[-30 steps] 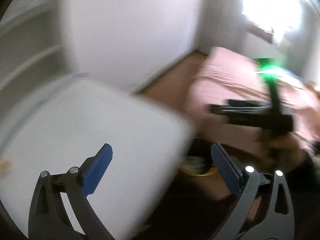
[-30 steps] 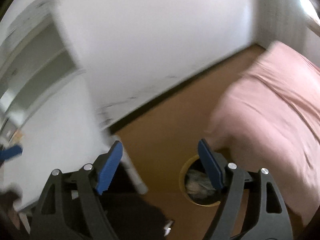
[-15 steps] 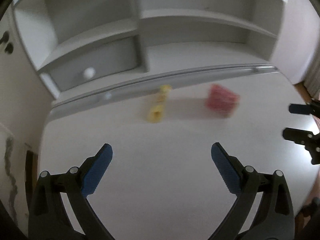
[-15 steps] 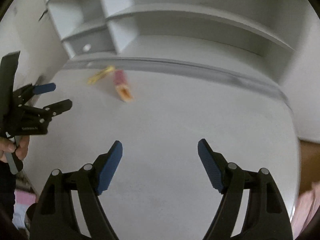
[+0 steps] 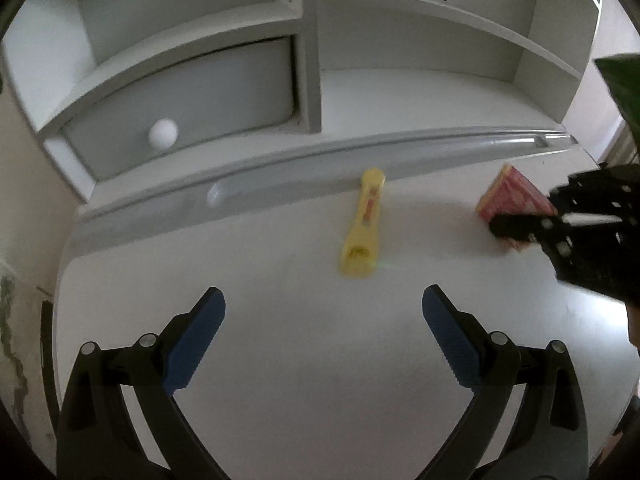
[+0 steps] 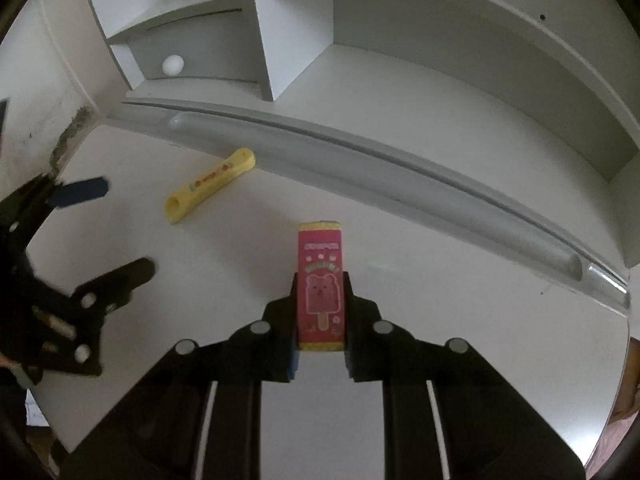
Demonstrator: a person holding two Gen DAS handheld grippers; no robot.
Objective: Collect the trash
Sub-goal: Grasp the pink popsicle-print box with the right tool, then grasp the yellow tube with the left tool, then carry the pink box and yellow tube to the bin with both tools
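- Hovering over the white desk (image 5: 304, 360), the left tongs (image 5: 323, 312) gape wide, gripping nothing.
- Lying at their 12 o'clock: a yellow wrapper (image 5: 363, 228), flat on the desk.
- At its 3 o'clock, the right tongs (image 6: 320, 312) clamp a pink ice-pop wrapper (image 6: 321, 284).
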